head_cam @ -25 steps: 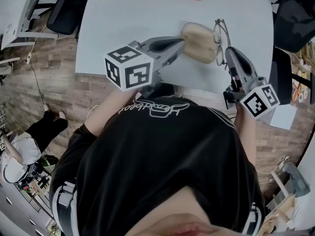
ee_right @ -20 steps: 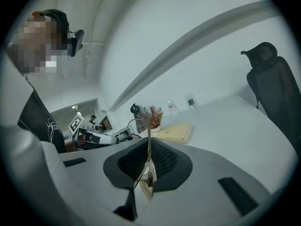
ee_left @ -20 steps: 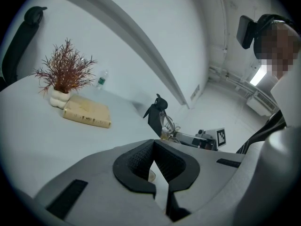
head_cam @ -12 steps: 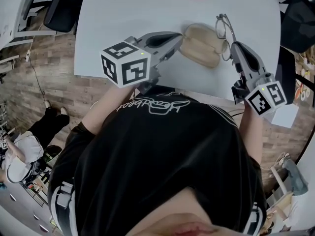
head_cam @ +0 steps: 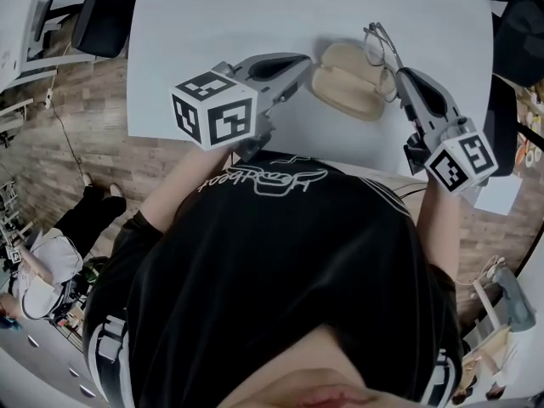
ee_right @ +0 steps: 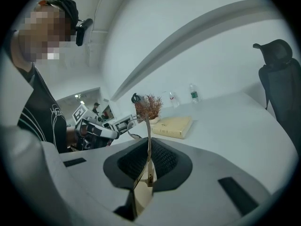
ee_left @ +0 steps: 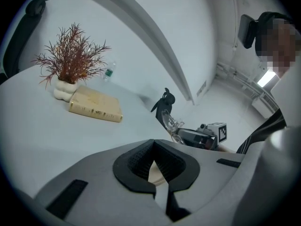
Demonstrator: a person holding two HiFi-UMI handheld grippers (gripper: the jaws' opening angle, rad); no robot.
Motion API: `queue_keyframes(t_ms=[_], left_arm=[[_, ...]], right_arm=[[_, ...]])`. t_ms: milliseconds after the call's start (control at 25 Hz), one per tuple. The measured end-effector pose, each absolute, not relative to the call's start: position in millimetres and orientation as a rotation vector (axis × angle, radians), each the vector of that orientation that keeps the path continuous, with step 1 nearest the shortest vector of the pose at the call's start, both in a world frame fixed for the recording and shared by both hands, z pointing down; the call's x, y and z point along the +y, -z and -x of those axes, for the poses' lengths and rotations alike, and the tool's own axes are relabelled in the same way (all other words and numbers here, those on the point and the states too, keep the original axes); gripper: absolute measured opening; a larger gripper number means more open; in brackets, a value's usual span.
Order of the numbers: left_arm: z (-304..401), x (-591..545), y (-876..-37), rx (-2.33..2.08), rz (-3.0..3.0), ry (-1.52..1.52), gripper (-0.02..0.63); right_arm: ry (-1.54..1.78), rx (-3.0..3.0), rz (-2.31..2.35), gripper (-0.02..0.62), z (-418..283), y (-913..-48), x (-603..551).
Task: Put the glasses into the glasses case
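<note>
Glasses [head_cam: 379, 47]: one pair; case [head_cam: 347, 82]: one.

An office, shown by a swivel chair [head_cam: 104, 22] and white table [head_cam: 221, 24].

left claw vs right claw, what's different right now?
Left claw grips the edge of the open glasses case; right claw pinches a thin temple of the glasses. Left claw comes at the case from its left end, right claw from its right end. Both are shut on their item.
</note>
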State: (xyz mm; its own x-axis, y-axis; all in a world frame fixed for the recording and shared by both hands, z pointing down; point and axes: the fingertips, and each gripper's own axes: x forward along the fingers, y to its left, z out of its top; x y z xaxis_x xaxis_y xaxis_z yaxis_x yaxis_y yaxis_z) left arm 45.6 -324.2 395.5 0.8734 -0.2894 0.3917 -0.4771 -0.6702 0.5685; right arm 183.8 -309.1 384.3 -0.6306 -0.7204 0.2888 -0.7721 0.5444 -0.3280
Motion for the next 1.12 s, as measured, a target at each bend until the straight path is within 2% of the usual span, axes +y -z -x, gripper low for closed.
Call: queue_keyframes(t_ms=[1120], left_arm=[[-29.0, -335.9, -428.3, -0.585, -2.259, -0.380, 0.006]], right_arm=[[-0.328, -2.294, -0.679, 0.023, -133.9, -498.1, -278.4]])
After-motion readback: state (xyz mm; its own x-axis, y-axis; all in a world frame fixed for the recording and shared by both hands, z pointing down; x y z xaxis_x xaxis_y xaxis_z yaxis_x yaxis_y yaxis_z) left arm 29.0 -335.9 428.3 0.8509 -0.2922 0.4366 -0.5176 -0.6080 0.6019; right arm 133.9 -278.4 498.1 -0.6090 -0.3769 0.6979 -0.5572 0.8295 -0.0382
